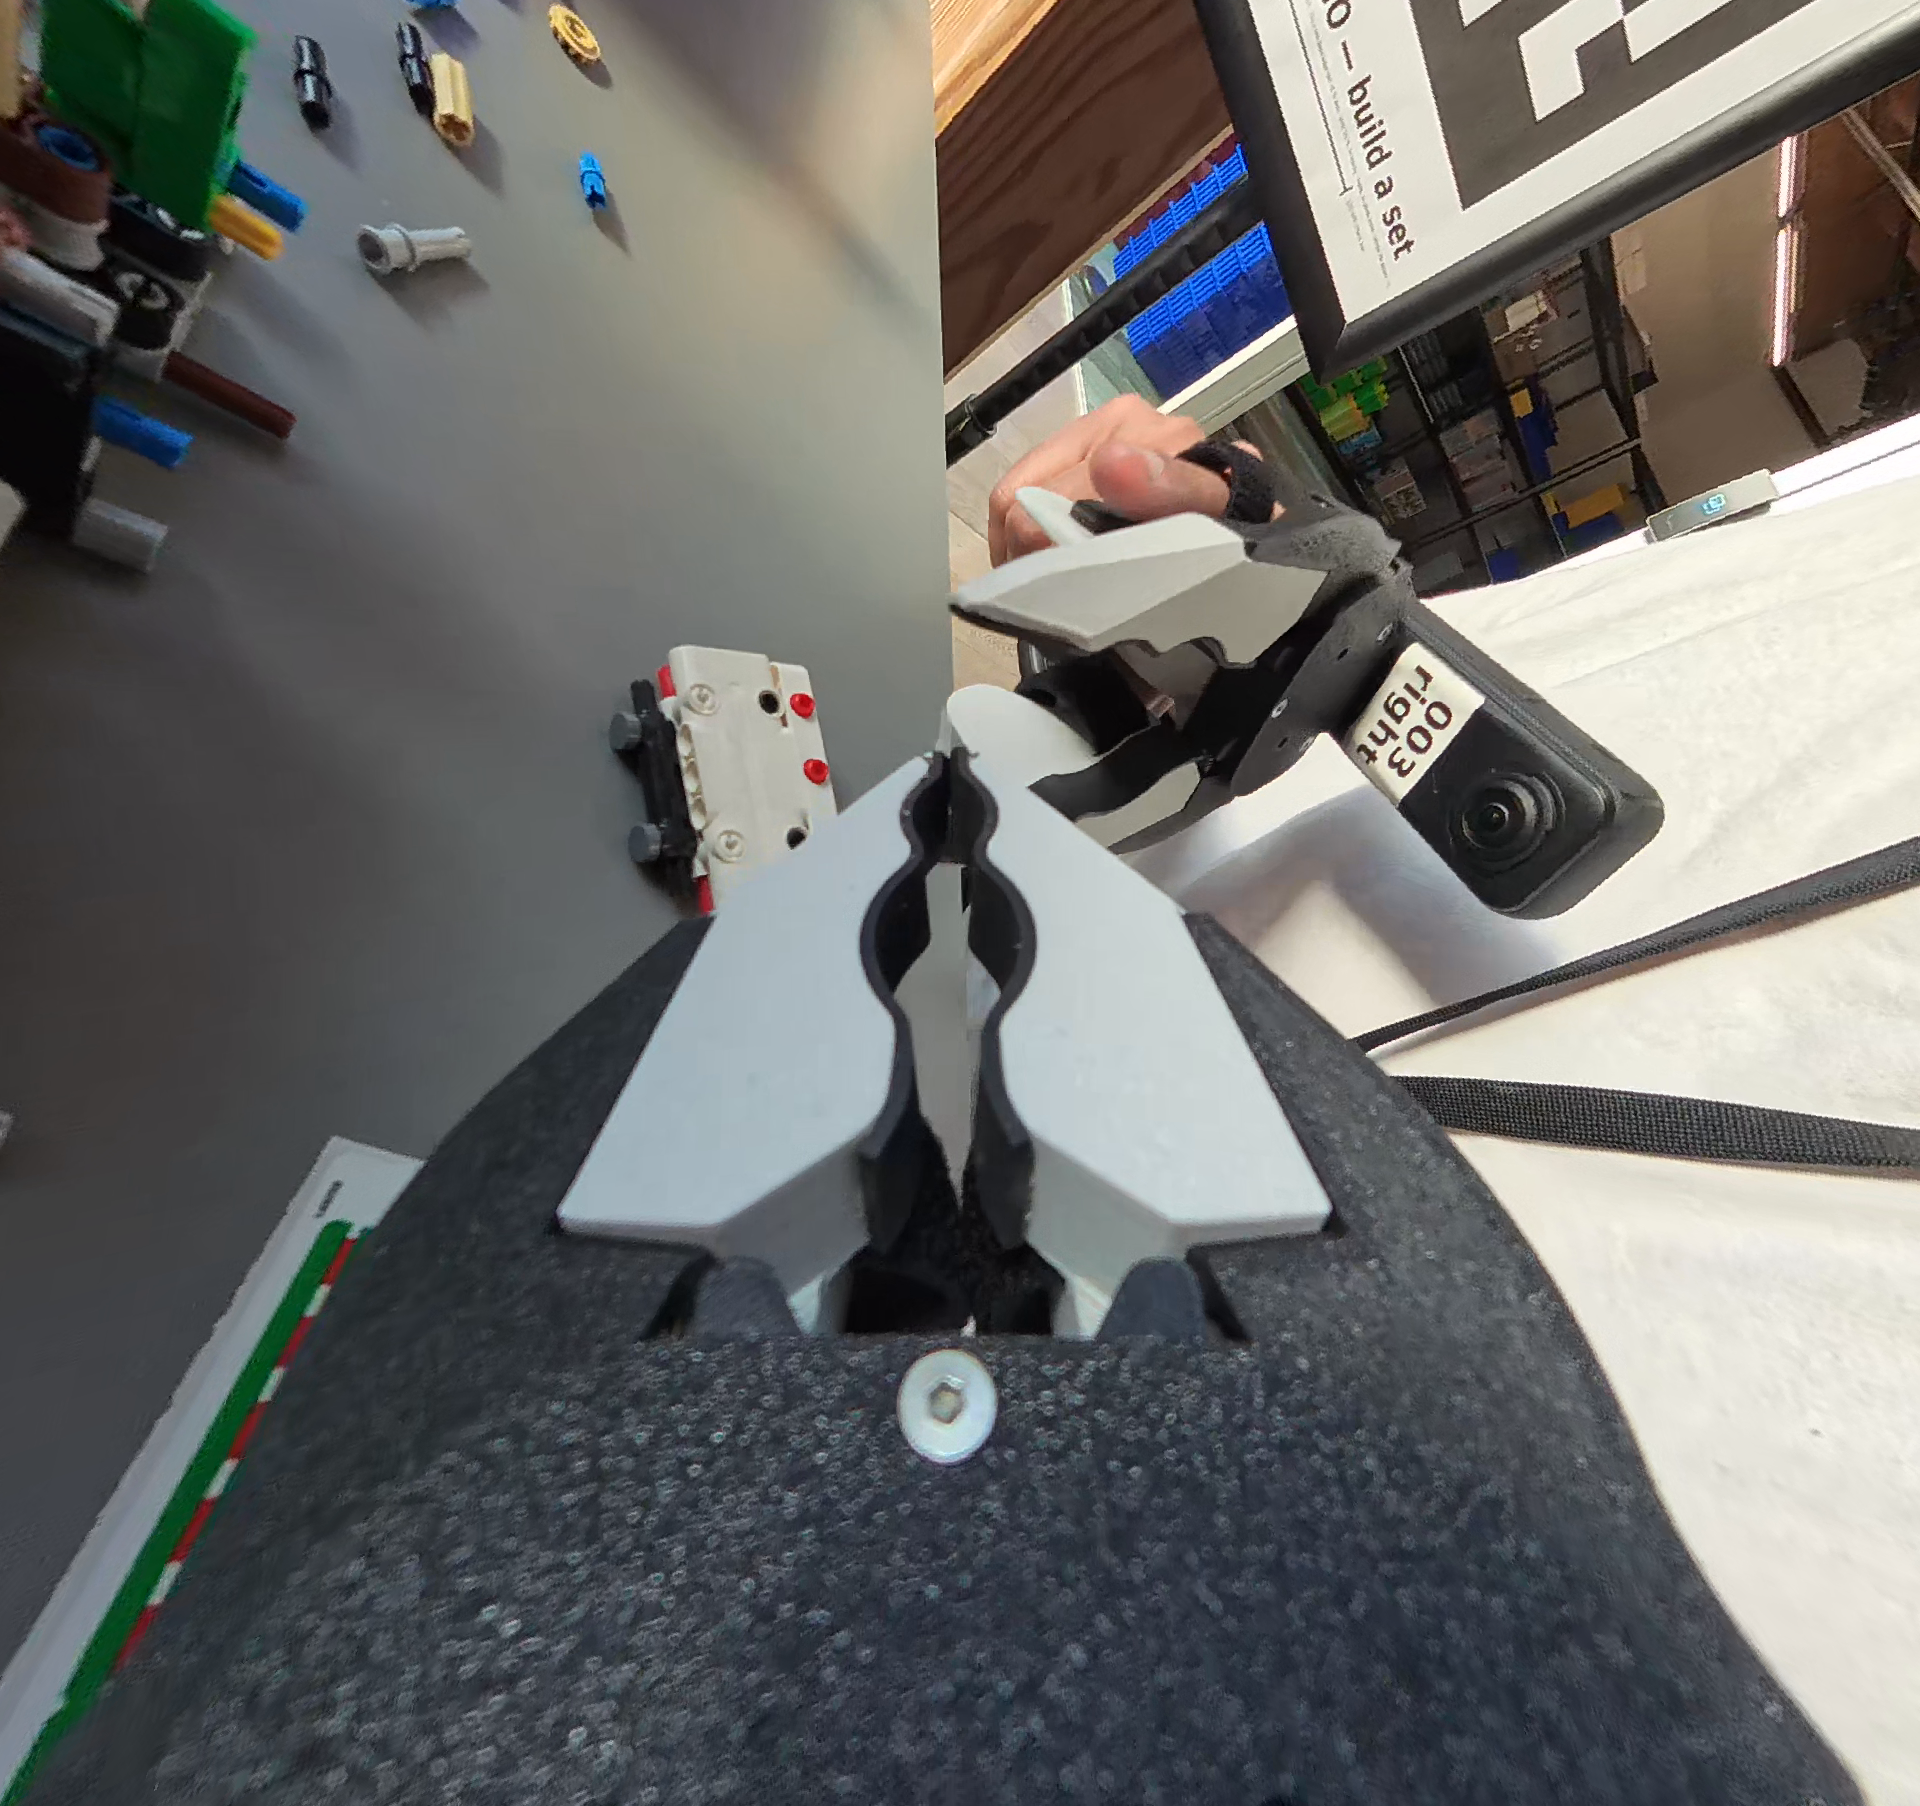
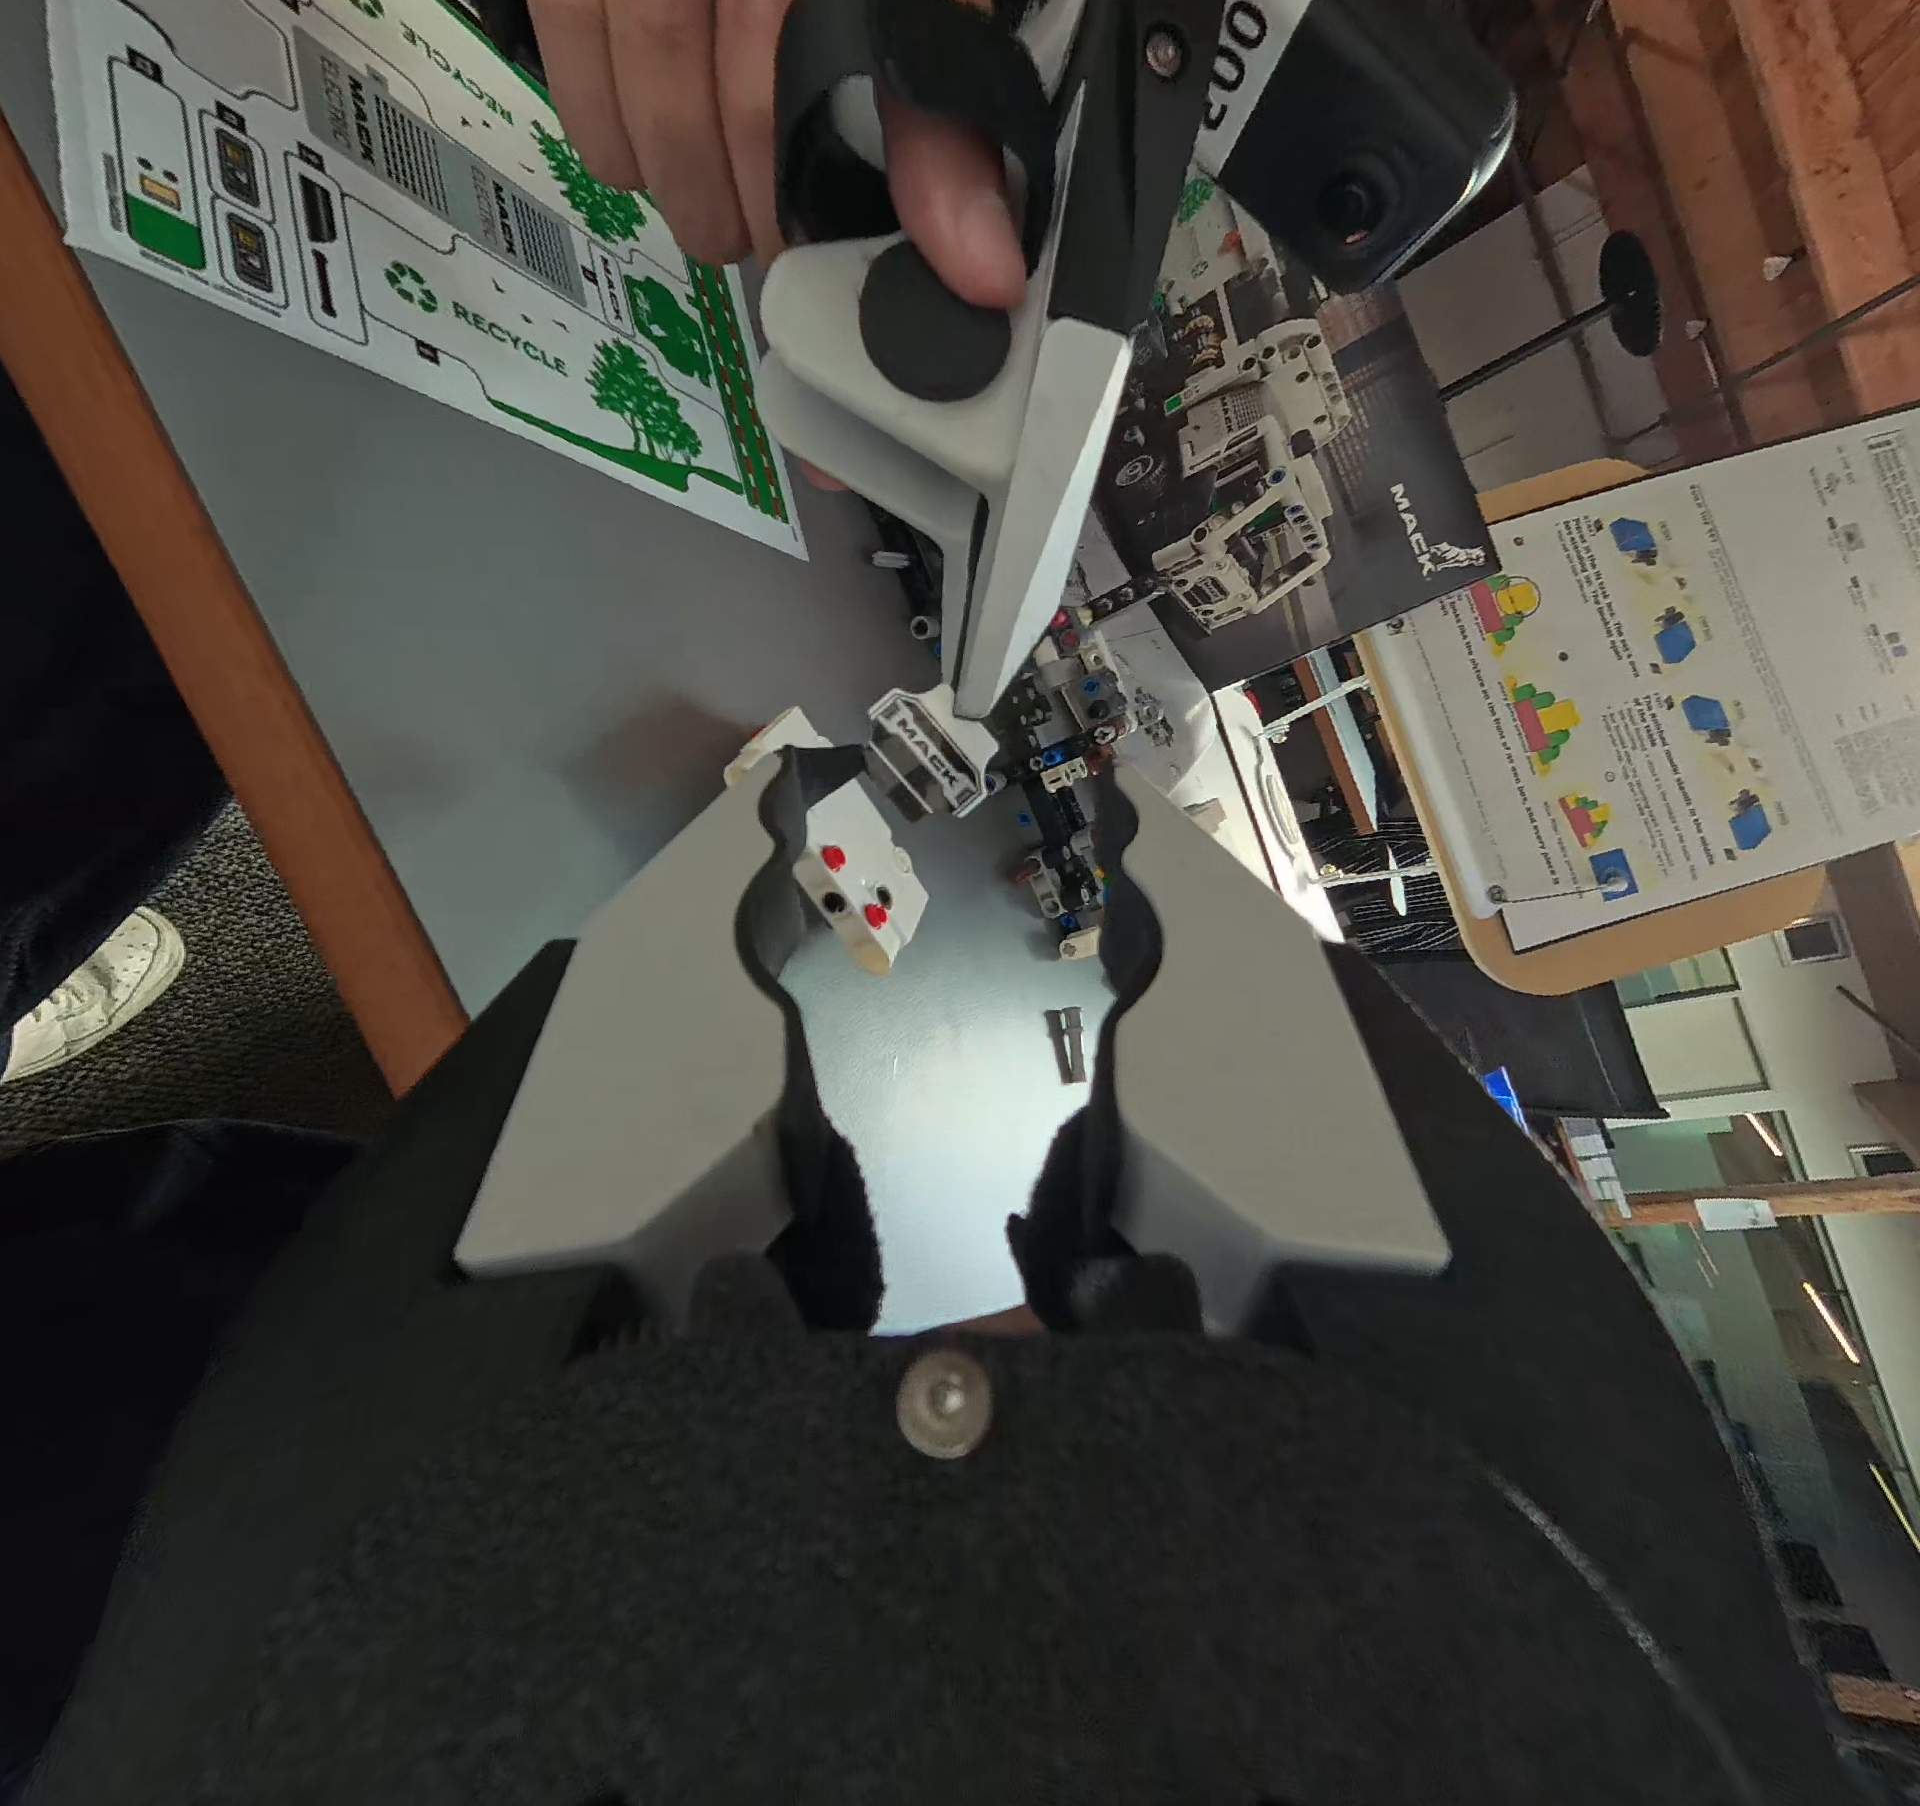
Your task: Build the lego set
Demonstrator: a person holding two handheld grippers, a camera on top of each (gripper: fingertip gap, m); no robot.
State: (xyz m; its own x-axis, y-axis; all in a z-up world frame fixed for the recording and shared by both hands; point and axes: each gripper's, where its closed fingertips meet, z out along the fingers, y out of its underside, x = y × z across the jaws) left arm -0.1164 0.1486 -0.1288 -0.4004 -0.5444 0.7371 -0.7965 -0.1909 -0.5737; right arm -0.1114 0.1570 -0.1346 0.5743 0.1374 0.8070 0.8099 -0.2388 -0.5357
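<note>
The left gripper (image 1: 951, 769) is seen w/ its grey fingers (image 1: 831, 925) pressed together at the tips; a small grey-and-white printed sticker (image 2: 925, 759) is pinched there, shown plainly in the right wrist view, hanging just above the desk. The right gripper (image 2: 951, 800) is held w/ its fingers (image 2: 665, 1008) set wide apart, nothing gripped; a white rectangular brick block w/ red pins and black holes (image 2: 862, 889) lies on the desk between them, close by the left-hand finger, contact not clear. The sticker is just beside that block's far end.

Left gripper is gripped by a hand (image 2: 727, 94) w/ a thumb through a black strap, pointed steeply down. Right gripper is held by another hand (image 1: 1091, 468), tilted low over the desk edge.

A grey matt desk (image 1: 520, 613) w/ a wooden edge is seen beneath. A white sheet of green-and-black stickers (image 2: 416, 229) lies nearby. A partly built white-and-black brick model (image 2: 1081, 717) sits just beyond the fingers, small loose blue, yellow and black pins (image 1: 436, 94) farther off. A framed black-and-white marker sign (image 1: 1558, 94) and shelving w/ blue bins (image 1: 1205, 291) are seen in the room behind.
</note>
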